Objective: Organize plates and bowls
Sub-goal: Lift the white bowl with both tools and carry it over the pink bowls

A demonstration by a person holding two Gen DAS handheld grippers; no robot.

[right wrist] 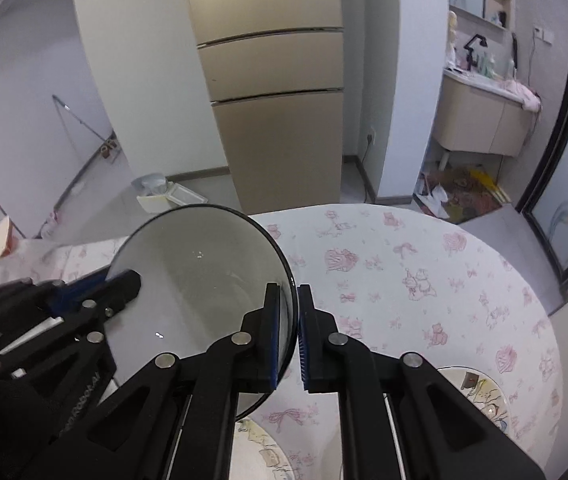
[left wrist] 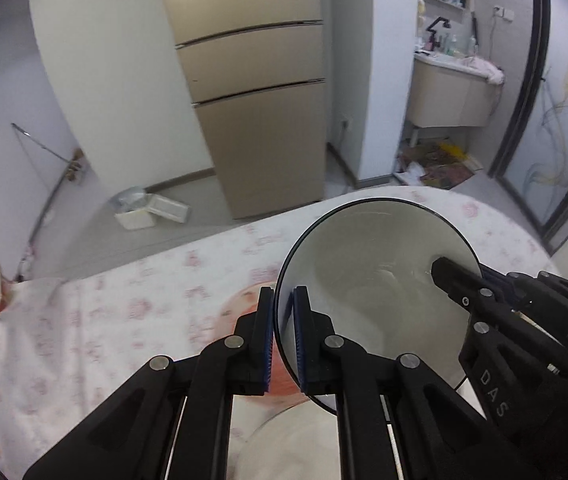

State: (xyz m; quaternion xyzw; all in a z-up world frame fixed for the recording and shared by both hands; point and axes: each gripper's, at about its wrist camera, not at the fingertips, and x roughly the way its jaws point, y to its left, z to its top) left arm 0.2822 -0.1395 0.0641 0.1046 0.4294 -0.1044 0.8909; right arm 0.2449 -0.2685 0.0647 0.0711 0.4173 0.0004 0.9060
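2 grippers clamp 1 bowl [left wrist: 371, 280], jaws pinched on opposite rims: left gripper [left wrist: 284, 340] on left rim, right gripper [right wrist: 293, 340] on right. Bowl held above table [right wrist: 423, 280], mouth tipped toward near side; plates [right wrist: 483, 392] lie below, near edge.

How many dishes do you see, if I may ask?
4, perhaps more hidden: a black-rimmed bowl held aloft; two cartoon plates, bottom centre and bottom right; a dish beneath.

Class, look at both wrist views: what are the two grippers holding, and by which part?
Both hold one white bowl with a dark rim: the left gripper pinches its rim on one side, the right gripper on the opposite side.
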